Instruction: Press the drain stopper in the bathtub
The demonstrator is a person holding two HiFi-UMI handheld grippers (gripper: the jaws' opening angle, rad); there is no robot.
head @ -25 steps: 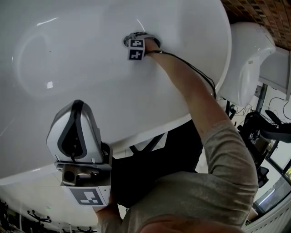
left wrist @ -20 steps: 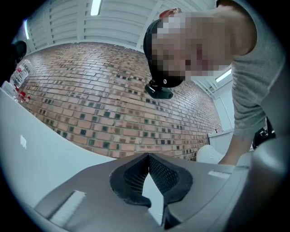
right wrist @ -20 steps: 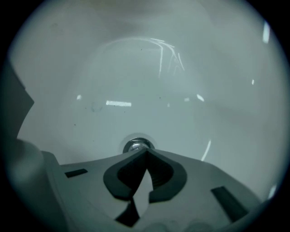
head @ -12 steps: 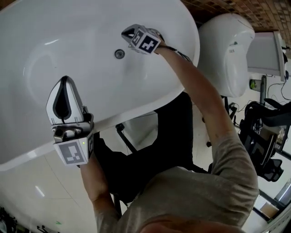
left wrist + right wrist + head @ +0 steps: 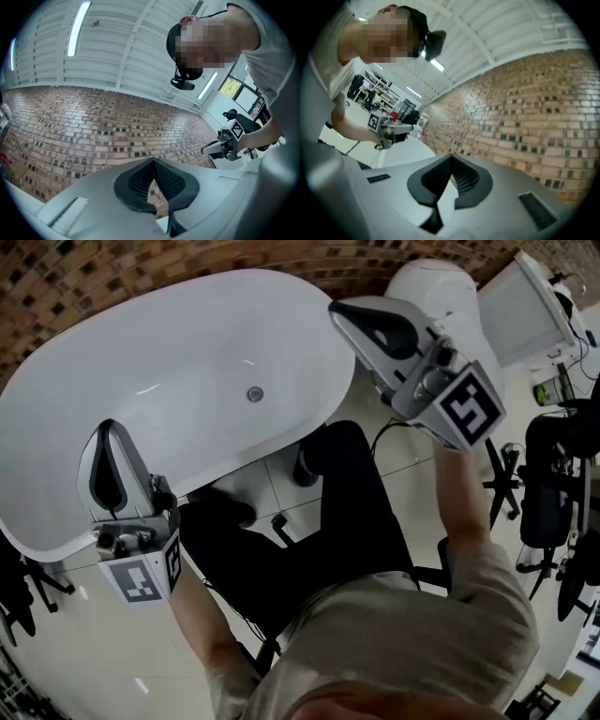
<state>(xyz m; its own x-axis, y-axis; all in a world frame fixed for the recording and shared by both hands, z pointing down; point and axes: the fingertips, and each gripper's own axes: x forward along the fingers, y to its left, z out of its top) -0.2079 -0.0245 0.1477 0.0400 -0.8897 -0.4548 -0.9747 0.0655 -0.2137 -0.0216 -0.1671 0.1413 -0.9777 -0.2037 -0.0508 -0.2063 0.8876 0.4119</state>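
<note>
The white oval bathtub fills the upper left of the head view. Its small round metal drain stopper lies bare on the tub floor, with nothing touching it. My right gripper is held high at the upper right, well clear of the tub, jaws shut and empty. My left gripper hovers over the tub's near rim at the lower left, also shut and empty. The left gripper view shows shut jaw tips against a brick wall. The right gripper view shows shut jaw tips against the same wall.
A white toilet stands behind the right gripper, with a white box-like unit beside it. A brick wall runs behind the tub. Black stands and chairs crowd the right edge. Pale tiled floor lies below.
My right gripper has lifted off the drain stopper and swung up and to the right, out of the tub. The view has pulled back; the left gripper has drawn toward the tub's near rim.
</note>
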